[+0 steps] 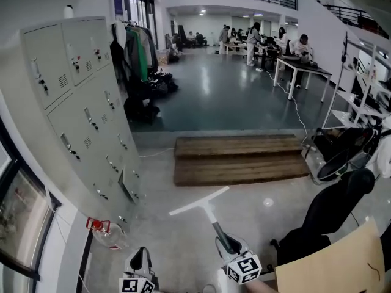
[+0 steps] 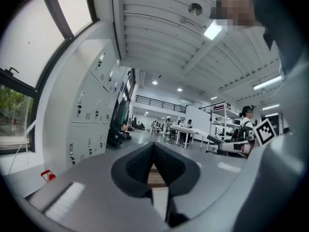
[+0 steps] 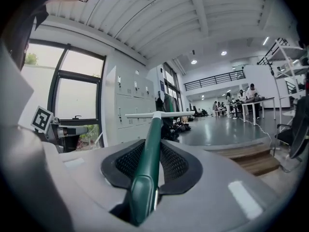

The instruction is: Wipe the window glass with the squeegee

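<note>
**Head view with both gripper views.** The right tongs (image 3: 153, 152) are closed on the dark green handle of a squeegee with a white crossbar blade (image 1: 199, 201). The handle runs between the two black ribbed pads (image 3: 176, 162) and out past their tips. The blade sits crosswise at the far end, ahead of the right tongs and clear of the polished grey floor (image 1: 256, 90).

The left tongs (image 2: 153, 162) are held just left of the right tongs. Their jaws are together at the tips, with nothing between them.

The dark-framed window glass (image 3: 75, 112) lies left of both tongs and well apart from the blade. A bank of pale grey metal lockers (image 1: 85, 96) stands ahead and left of the left tongs, just beside the window. A low brown wooden platform (image 1: 238, 159) lies on the floor ahead of the blade. A black office chair (image 1: 339, 203) stands right of the right tongs.
</note>
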Action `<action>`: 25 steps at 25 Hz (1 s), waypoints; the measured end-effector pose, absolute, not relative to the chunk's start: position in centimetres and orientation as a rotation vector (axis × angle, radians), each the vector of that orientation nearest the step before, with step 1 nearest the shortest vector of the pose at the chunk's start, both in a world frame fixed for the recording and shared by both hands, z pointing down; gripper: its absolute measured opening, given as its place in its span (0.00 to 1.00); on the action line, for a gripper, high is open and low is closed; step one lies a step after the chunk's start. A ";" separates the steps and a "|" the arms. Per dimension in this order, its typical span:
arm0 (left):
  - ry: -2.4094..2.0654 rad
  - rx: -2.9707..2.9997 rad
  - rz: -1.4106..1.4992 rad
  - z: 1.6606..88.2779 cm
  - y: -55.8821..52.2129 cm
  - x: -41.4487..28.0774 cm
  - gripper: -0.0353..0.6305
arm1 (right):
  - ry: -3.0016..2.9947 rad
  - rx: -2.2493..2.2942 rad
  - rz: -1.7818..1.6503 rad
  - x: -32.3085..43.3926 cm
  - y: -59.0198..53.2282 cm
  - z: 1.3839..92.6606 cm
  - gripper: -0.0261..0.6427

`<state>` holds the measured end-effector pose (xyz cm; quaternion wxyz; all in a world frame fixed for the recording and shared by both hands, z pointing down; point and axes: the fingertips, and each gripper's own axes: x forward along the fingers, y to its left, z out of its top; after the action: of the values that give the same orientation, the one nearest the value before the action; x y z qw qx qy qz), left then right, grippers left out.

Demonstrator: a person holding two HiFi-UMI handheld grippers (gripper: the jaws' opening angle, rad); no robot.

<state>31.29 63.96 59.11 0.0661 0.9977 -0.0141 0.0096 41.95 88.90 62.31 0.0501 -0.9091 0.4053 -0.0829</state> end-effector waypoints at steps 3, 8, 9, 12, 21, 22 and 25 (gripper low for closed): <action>-0.123 3.011 0.000 58.4 61.7 30.2 0.05 | 1.315 -2.735 -0.222 42.5 85.5 61.3 0.18; -0.298 2.986 -0.090 56.6 55.9 26.7 0.05 | 1.482 -2.678 -0.202 41.6 78.7 59.4 0.18; -0.338 2.983 -0.096 56.6 54.4 25.7 0.05 | 1.519 -2.666 -0.194 41.2 77.1 59.0 0.18; -0.473 2.979 -0.118 56.2 49.5 22.7 0.05 | 1.628 -2.632 -0.158 39.8 71.9 57.9 0.18; -0.808 2.938 -0.175 54.2 38.0 12.9 0.05 | 1.896 -2.452 -0.101 33.7 57.4 54.8 0.18; -0.828 2.931 -0.178 54.2 37.2 11.8 0.05 | 1.915 -2.434 -0.104 33.0 56.1 54.7 0.18; -0.849 2.963 -0.175 53.9 35.7 9.6 0.05 | 1.994 -2.371 -0.098 30.6 52.4 54.6 0.18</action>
<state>9.62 35.69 53.88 0.0273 0.9594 -0.2751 -0.0567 30.55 52.39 54.60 0.0208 -0.7649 0.6431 -0.0317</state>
